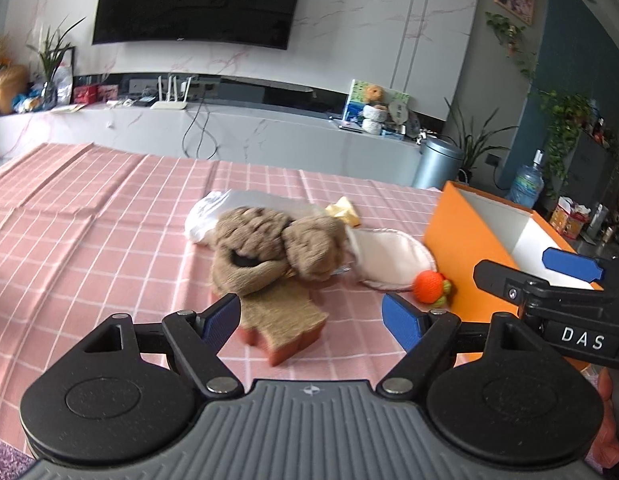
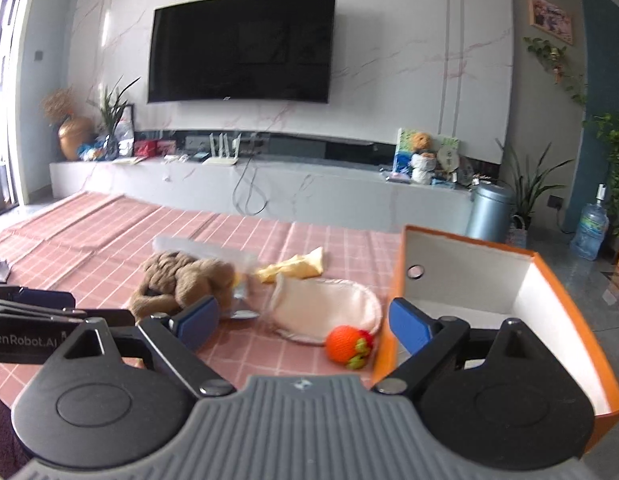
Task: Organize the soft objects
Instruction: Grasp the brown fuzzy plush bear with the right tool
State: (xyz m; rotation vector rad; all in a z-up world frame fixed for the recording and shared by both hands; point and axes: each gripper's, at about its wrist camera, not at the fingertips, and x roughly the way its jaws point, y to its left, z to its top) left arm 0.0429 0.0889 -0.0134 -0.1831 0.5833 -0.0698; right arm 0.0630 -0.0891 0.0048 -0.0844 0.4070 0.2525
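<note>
Sorting not begun: left gripper (image 1: 311, 320) and right gripper (image 2: 303, 322) stand wide and empty, box (image 2: 461, 276) empty at right, gloves (image 1: 269, 248), pad (image 2: 329, 308), ball (image 2: 345, 344) on cloth (image 1: 89, 220).

Fuzzy knitted brown gloves (image 1: 269, 248), checked cloth tablecloth (image 1: 89, 216), seemingly smooth matt cardboard orange box (image 1: 461, 236).

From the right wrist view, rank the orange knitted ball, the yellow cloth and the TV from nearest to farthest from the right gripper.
1. Orange knitted ball, just ahead of the open right gripper, beside the box.
2. Yellow cloth, mid-table.
3. TV, on the far wall.
</note>
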